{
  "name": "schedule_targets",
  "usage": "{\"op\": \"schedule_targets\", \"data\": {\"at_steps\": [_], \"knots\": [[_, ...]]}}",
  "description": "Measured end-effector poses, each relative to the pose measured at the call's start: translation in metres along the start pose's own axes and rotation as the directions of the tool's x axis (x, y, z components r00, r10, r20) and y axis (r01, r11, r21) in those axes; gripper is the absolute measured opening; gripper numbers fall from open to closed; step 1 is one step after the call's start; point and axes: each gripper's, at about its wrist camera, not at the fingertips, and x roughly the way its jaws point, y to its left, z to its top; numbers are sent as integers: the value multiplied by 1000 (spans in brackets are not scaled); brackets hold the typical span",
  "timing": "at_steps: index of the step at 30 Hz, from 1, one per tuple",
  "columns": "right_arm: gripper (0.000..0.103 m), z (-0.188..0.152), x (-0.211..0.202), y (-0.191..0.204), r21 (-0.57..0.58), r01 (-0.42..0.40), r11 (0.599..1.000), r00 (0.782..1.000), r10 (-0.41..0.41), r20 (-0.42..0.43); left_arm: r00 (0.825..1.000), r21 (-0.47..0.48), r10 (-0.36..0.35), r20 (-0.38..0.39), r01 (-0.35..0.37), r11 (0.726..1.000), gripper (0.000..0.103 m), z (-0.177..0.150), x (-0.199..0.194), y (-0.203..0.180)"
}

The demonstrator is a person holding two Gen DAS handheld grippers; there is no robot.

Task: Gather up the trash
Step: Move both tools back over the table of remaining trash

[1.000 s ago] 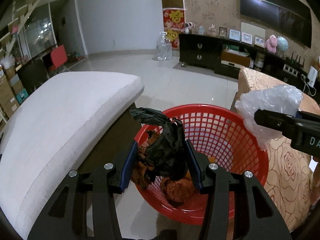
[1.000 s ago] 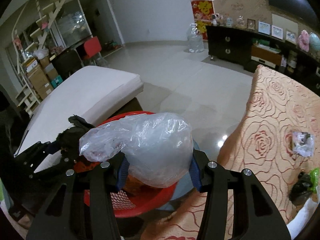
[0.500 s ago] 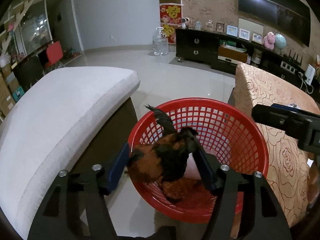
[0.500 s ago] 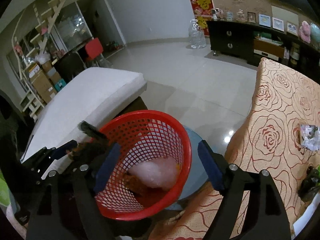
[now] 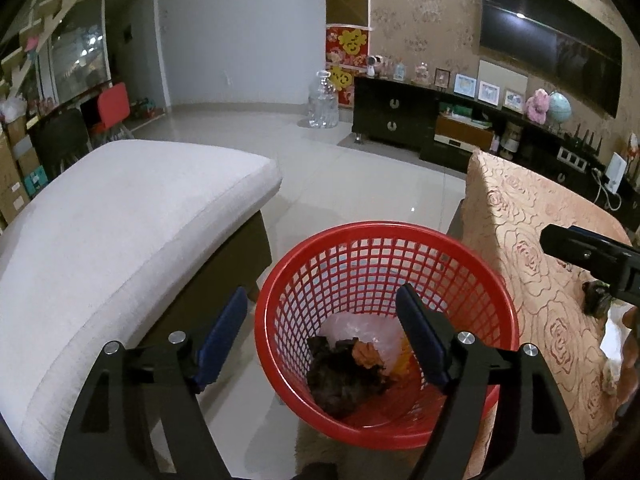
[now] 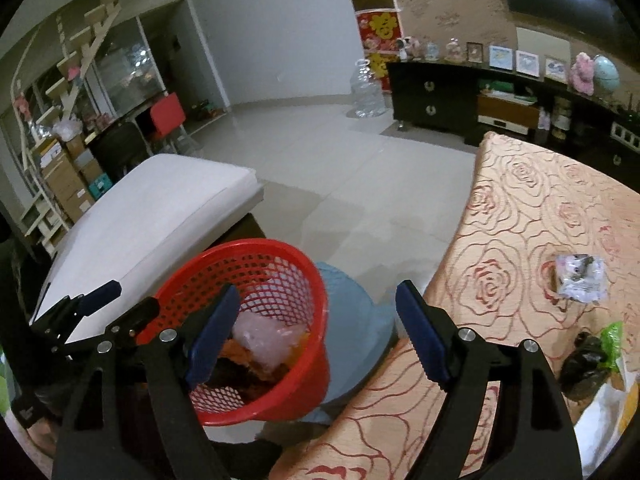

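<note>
Trash (image 5: 352,364) now in basket (image 5: 384,240)

A second ago the left gripper (image 5: 322,334) clamped a black bag (image 5: 344,380) and the right gripper (image 6: 318,330) a clear plastic bag (image 6: 266,342). Both bags now lie in the red basket (image 5: 384,236). The left jaws are opening with nothing between them; the right gripper stands wide and empty.

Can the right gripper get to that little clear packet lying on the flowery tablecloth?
Probably yes. The right hand-held gripper is open and empty, and the clear packet lies alone on the tablecloth, with nothing between them.
</note>
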Motion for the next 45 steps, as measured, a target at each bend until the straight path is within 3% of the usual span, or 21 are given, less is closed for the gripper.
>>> {"op": "schedule_targets", "data": {"at_steps": [9, 14, 20, 28, 34, 37, 40, 45], "knots": [[78, -16, -27, -34, 30, 107, 994, 994, -108, 21, 999, 20, -44, 20, 44, 999, 74, 1, -7, -17], [78, -28, -59, -68, 67, 204, 977, 977, -207, 44, 996, 51, -79, 35, 77, 996, 74, 1, -12, -36], [78, -50, -110, -125, 167, 302, 939, 946, -316, 68, 989, 93, -138, 49, 133, 987, 74, 0, -19, -65], [78, -101, -156, -191, 309, 433, 847, 885, -464, 32, 977, 196, -206, 49, 193, 962, 76, -11, -28, -116], [78, -132, -181, -218, 381, 486, 786, 849, -528, 6, 964, 267, -266, 9, 254, 930, 77, -26, -29, -154], [78, -145, -193, -231, 429, 500, 752, 834, -552, -4, 946, 293, -322, -26, 315, 903, 77, -36, -30, -175], [78, -155, -203, -245, 474, 502, 723, 826, -563, -16, 933, 323, -355, -54, 352, 879, 80, -46, -31, -196], [79, -166, -211, -260, 527, 499, 688, 823, -567, -38, 909, 409, -402, -111, 410, 815, 80, -68, -34, -240]]}}
